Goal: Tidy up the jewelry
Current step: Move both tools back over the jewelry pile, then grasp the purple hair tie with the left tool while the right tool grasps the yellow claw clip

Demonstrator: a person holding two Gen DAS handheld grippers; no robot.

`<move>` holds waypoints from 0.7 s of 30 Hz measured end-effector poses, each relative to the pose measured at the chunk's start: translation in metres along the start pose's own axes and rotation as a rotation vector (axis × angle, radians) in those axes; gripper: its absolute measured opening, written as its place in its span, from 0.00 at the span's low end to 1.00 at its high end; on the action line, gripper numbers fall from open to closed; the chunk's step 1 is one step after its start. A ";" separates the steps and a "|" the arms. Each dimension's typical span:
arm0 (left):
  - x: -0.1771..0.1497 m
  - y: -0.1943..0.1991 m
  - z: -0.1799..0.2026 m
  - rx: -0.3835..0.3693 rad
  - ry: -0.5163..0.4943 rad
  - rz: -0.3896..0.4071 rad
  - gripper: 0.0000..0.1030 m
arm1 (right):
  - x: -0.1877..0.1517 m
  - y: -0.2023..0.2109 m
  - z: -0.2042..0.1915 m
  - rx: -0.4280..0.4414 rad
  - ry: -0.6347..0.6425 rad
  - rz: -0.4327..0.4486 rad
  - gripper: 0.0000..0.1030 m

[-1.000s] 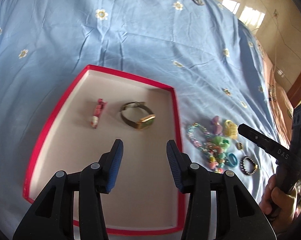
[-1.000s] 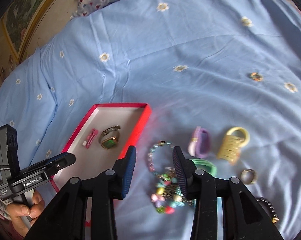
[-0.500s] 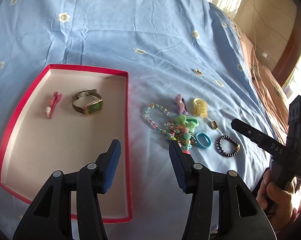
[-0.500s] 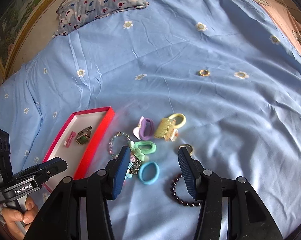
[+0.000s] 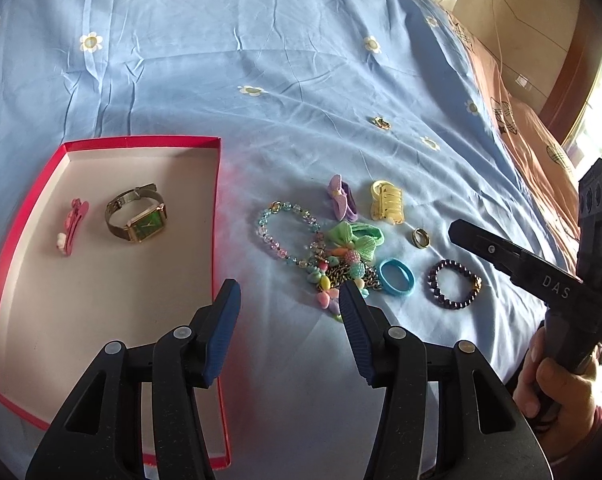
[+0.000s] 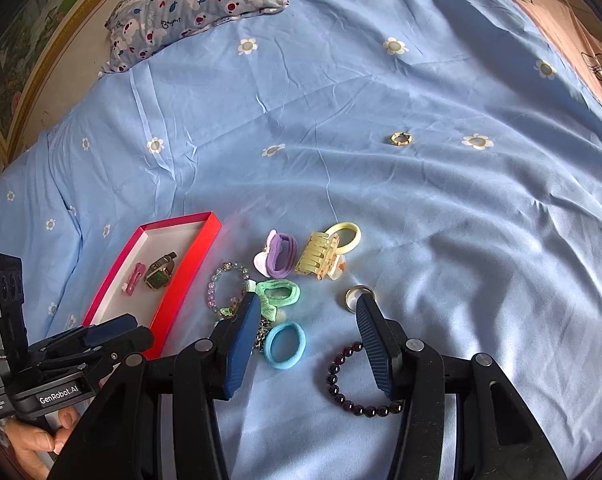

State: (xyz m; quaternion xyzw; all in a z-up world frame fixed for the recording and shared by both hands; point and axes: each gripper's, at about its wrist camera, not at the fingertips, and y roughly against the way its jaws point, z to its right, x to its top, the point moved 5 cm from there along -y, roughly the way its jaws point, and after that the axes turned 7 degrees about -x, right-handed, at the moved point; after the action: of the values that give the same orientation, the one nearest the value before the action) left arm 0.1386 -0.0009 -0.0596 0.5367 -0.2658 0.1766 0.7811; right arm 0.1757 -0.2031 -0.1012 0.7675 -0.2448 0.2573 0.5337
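A red-rimmed box (image 5: 217,184) (image 6: 189,264) lies on the blue bedsheet and holds a green-faced watch (image 5: 139,218) (image 6: 159,274) and a pink hair clip (image 5: 73,226). Right of it lies a jewelry pile: pastel bead bracelet (image 5: 277,232), charm chain (image 5: 333,276), green bow tie (image 5: 355,240), purple hair tie (image 6: 279,258), yellow claw clip (image 5: 389,202) (image 6: 321,254), blue hair tie (image 5: 397,278) (image 6: 285,344), gold ring (image 5: 421,237) (image 6: 357,294), dark bead bracelet (image 5: 455,284) (image 6: 353,384). My left gripper (image 5: 289,300) is open above the box's right edge. My right gripper (image 6: 307,308) is open over the blue tie and the dark bracelet.
A small gold ring (image 5: 381,123) (image 6: 401,139) lies alone farther up the sheet. A patterned pillow (image 6: 193,0) sits at the far end of the bed. A pink blanket (image 5: 541,152) runs along the bed's right side.
Both grippers have pulled back and shifted right; the left view moved from over the box to the box's right edge. The right gripper has opened wider. The jewelry has not moved.
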 end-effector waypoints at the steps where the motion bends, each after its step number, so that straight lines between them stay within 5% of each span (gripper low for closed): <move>1: 0.002 -0.002 0.000 0.000 -0.002 -0.005 0.49 | 0.001 -0.002 0.000 0.001 0.002 -0.002 0.50; 21: 0.038 -0.053 0.001 -0.017 -0.041 -0.070 0.49 | 0.025 -0.071 -0.008 -0.007 0.041 -0.099 0.50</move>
State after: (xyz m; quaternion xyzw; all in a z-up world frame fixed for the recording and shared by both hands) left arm 0.1984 -0.0217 -0.0759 0.5427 -0.2645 0.1358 0.7856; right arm 0.2396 -0.1762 -0.1322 0.7713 -0.1967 0.2453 0.5534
